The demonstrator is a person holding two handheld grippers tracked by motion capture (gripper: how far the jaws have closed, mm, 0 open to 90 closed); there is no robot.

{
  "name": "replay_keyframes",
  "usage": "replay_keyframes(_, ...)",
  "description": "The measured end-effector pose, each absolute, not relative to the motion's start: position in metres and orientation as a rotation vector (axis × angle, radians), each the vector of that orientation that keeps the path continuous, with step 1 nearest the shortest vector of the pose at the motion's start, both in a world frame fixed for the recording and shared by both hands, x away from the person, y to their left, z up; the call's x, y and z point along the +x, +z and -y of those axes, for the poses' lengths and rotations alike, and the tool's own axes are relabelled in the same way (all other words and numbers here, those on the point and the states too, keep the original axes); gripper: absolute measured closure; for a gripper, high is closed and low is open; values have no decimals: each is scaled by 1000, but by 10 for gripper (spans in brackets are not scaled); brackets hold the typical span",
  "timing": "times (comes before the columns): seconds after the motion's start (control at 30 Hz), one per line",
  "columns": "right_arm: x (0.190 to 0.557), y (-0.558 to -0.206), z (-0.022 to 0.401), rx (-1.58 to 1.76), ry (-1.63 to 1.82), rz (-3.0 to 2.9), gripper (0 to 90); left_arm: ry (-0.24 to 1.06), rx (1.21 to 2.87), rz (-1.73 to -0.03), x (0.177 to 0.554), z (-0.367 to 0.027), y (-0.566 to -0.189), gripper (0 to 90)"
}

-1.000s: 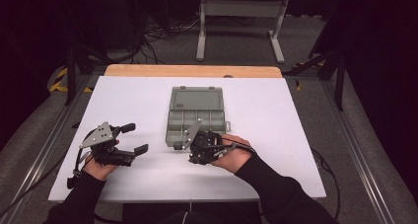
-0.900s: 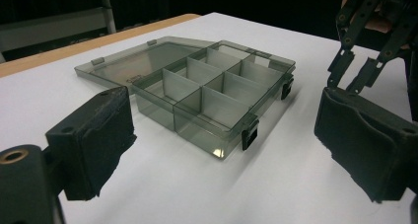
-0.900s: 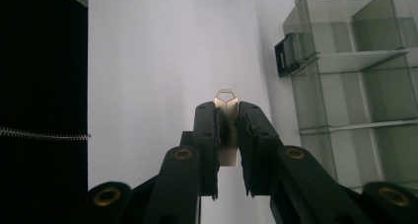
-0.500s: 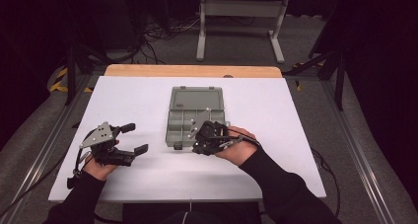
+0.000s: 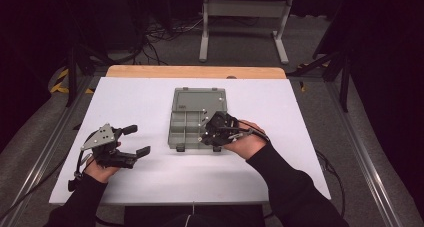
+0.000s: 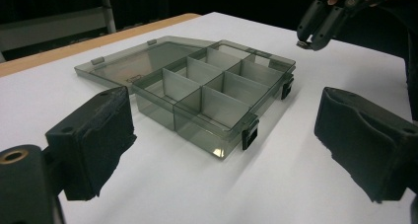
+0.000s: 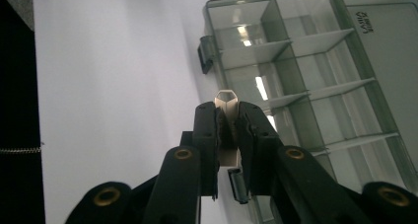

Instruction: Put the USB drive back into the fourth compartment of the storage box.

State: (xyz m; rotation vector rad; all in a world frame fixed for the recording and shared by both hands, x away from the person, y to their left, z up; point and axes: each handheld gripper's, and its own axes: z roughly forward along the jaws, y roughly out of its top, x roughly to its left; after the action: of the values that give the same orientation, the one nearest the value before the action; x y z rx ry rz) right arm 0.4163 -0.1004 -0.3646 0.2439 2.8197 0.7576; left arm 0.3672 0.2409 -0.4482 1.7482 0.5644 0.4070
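- right gripper (image 5: 209, 129) is clamped on a small silvery metal piece with a six-sided end (image 7: 226, 99); in the right gripper view the piece sticks out past the black pads (image 7: 206, 130), pinched between them
- in the left gripper view the same right gripper (image 6: 309, 42) hangs above the table near the box's far right corner, tips pointing down, a small bit of the metal piece (image 6: 301, 44) showing at the tips
- in the high view the right gripper sits over the right front part of the smoky grey see-through plastic compartment box (image 5: 187, 124), the person's right hand (image 5: 245, 142) behind it on the right
- box is open, its flat clear lid (image 5: 199, 101) laid back flat on the table on the far side
- box has thin dividers making several compartments; those that show look empty; two dark latches (image 6: 250, 132) on its front edge
- cannot tell which compartment the metal piece is over
- left gripper (image 5: 134, 139) has jaws spread wide with nothing between them, resting near the table's front left, well apart from the box
- left hand (image 5: 97, 169) holds it from below, cable trailing off to the left
- grey three-cornered plate (image 5: 100, 137) on top of the left gripper
- in the left gripper view the two black padded jaws frame the box, which sits ahead of them, not touching
- all on a white table top (image 5: 280, 117) with a wooden strip (image 5: 195, 72) along the far edge
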Motion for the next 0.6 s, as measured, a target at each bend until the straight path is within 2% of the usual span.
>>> replay_keyframes(0.6,454,-358,113,387,716,-2775,791,410,1749,-563,367,-242,-448,88)
